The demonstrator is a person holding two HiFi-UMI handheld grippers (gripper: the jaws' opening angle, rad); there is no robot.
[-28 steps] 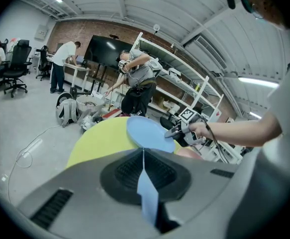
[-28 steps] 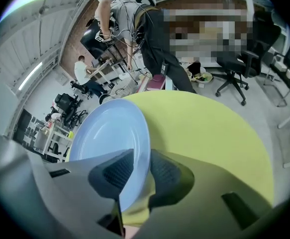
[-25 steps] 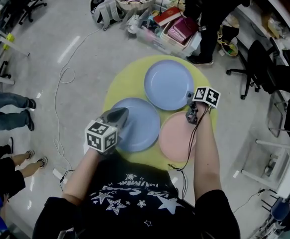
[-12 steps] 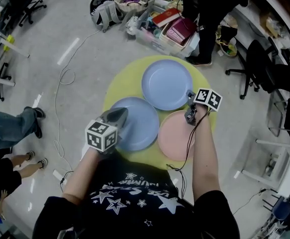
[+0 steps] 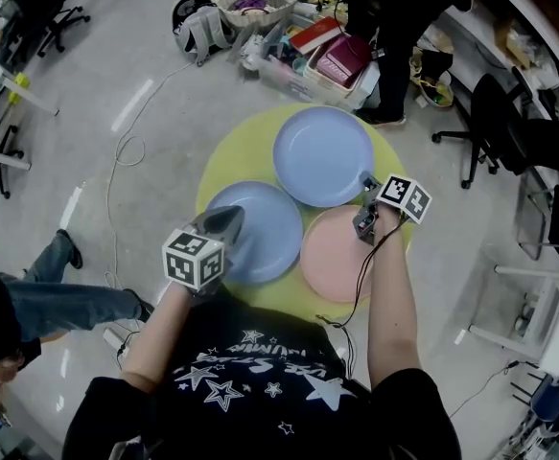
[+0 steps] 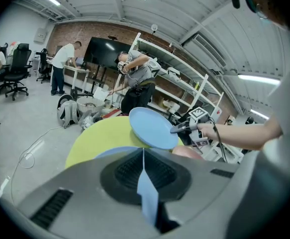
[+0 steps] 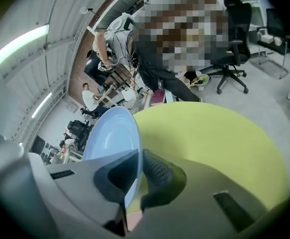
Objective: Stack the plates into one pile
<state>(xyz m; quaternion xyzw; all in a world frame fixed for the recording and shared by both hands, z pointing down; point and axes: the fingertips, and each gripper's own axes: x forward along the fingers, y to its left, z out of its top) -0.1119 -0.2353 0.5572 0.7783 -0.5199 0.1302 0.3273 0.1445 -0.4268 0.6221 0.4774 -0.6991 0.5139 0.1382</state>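
Three plates lie on the round yellow table [image 5: 231,156]. My right gripper [image 5: 363,217] is shut on the right rim of the far blue plate [image 5: 323,156]; its jaws have just closed there. In the right gripper view [image 7: 139,156] that plate [image 7: 112,141] stands tilted between the pads. The left gripper view shows the same plate [image 6: 152,128] raised off the table. My left gripper [image 5: 229,222] is shut on the near rim of the nearer blue plate [image 5: 260,238], whose thin edge [image 6: 145,193] runs between its jaws [image 6: 144,156]. The pink plate [image 5: 337,257] lies flat below the right gripper.
Boxes and a basket [image 5: 327,60] clutter the floor beyond the table, with a person [image 5: 394,27] standing by them. An office chair [image 5: 509,132] is at the right. Another person [image 5: 39,305] moves at the left, near a floor cable [image 5: 116,161].
The right gripper has risen slightly with the far blue plate's rim, tipping that plate up. The person on the left has walked nearer. The left gripper has stayed put.
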